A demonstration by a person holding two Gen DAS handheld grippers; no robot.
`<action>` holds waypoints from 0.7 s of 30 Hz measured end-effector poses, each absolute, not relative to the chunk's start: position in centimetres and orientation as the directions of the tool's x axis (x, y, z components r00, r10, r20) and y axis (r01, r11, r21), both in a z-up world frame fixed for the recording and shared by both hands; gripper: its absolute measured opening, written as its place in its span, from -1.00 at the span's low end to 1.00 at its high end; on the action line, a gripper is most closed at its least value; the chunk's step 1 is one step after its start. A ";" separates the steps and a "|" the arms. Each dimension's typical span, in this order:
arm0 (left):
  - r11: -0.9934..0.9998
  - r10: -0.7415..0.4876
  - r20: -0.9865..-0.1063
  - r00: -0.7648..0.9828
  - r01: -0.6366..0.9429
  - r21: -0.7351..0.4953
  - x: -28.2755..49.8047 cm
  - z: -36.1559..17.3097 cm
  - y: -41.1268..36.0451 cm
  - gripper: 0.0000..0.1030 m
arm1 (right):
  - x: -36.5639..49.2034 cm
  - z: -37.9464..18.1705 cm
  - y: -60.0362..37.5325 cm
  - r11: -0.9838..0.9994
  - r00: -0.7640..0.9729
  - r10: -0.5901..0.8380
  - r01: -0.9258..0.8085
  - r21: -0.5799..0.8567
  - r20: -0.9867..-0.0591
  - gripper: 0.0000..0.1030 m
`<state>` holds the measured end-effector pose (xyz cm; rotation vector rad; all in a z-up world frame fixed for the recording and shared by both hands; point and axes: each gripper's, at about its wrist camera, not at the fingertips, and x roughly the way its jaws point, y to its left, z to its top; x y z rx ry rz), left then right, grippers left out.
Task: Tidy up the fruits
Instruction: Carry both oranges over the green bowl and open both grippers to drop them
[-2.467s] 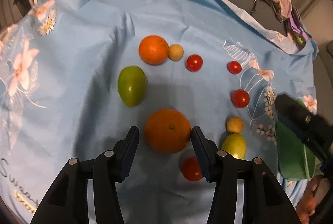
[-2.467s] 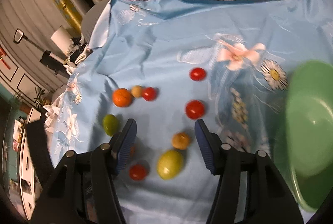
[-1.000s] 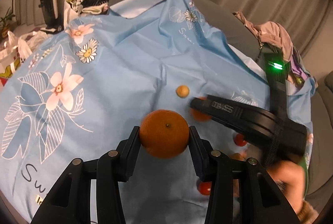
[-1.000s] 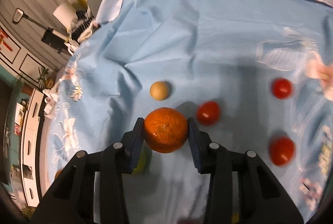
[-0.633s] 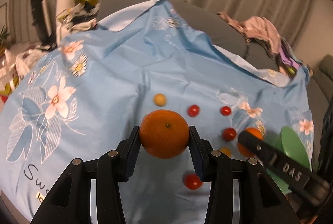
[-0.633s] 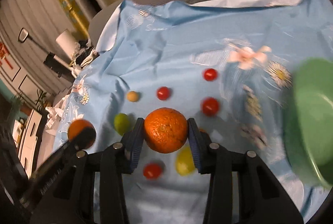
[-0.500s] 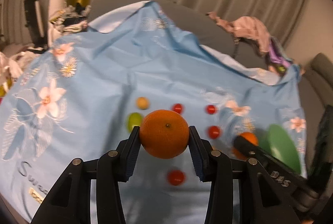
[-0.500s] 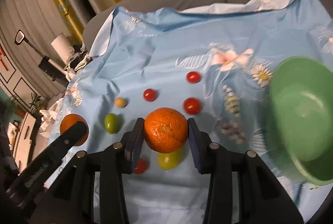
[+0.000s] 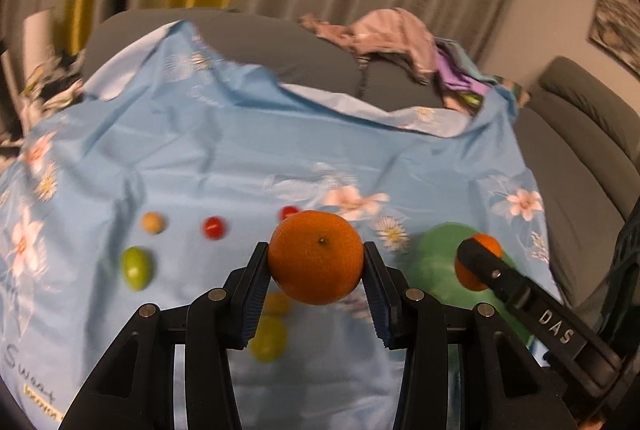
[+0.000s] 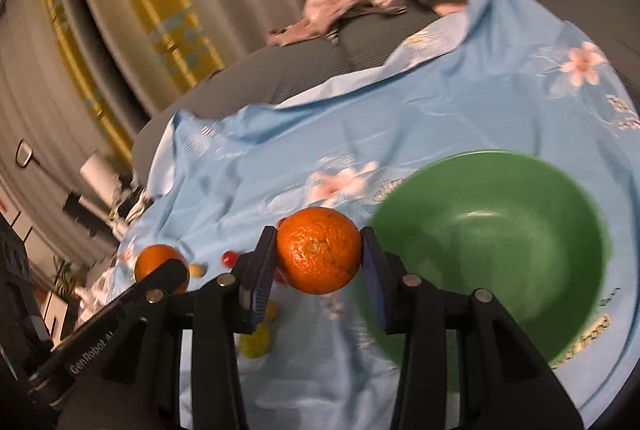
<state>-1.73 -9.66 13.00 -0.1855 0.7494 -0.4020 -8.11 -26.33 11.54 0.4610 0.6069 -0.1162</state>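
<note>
My left gripper (image 9: 316, 290) is shut on an orange (image 9: 316, 257) and holds it above the blue cloth (image 9: 224, 158). My right gripper (image 10: 318, 278) is shut on a second orange (image 10: 319, 255), held at the left rim of the green bowl (image 10: 500, 230). In the left wrist view the right gripper and its orange (image 9: 476, 264) hang over the bowl (image 9: 436, 262). Small red tomatoes (image 9: 214, 227), a tan fruit (image 9: 152, 222), a green fruit (image 9: 137, 267) and a yellow fruit (image 9: 269, 338) lie on the cloth.
The cloth covers a grey sofa (image 9: 256, 42). Crumpled clothes (image 9: 384, 34) lie on the sofa back behind the cloth. Curtains hang behind. A second grey seat (image 9: 588, 118) is at the right.
Both grippers have closed on oranges, lifted them off the cloth and carried them right toward the green bowl. The right gripper's orange now sits beside the bowl's rim.
</note>
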 end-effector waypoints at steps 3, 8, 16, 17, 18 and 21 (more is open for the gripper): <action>0.888 -0.459 -0.611 0.644 0.353 -0.295 -1.7 13.6 -12.0 -0.14 | -9.2 11.6 -28.5 0.870 0.822 -0.019 0.294 0.396 -0.568 -0.19; 0.840 -0.533 -0.614 0.583 0.452 -0.300 -1.4 13.6 -16.3 -0.14 | -11.0 11.2 -31.8 0.821 0.813 -0.089 0.386 0.420 -0.575 -0.19; 0.799 -0.566 -0.666 0.485 0.523 -0.298 -1.0 11.2 -21.0 -0.14 | -11.8 9.8 -34.5 0.774 0.769 -0.145 0.481 0.413 -0.623 -0.19; 0.797 -0.565 -0.672 0.478 0.527 -0.295 -1.1 10.9 -21.3 -0.14 | -11.8 9.6 -34.7 0.770 0.763 -0.146 0.488 0.412 -0.630 -0.19; 0.795 -0.563 -0.677 0.473 0.533 -0.289 -1.1 10.7 -21.6 -0.14 | -11.7 9.5 -34.9 0.765 0.758 -0.146 0.494 0.413 -0.635 -0.19; 0.793 -0.554 -0.693 0.461 0.547 -0.270 -1.3 10.1 -22.3 -0.14 | -11.7 9.0 -35.5 0.754 0.742 -0.151 0.514 0.410 -0.653 -0.18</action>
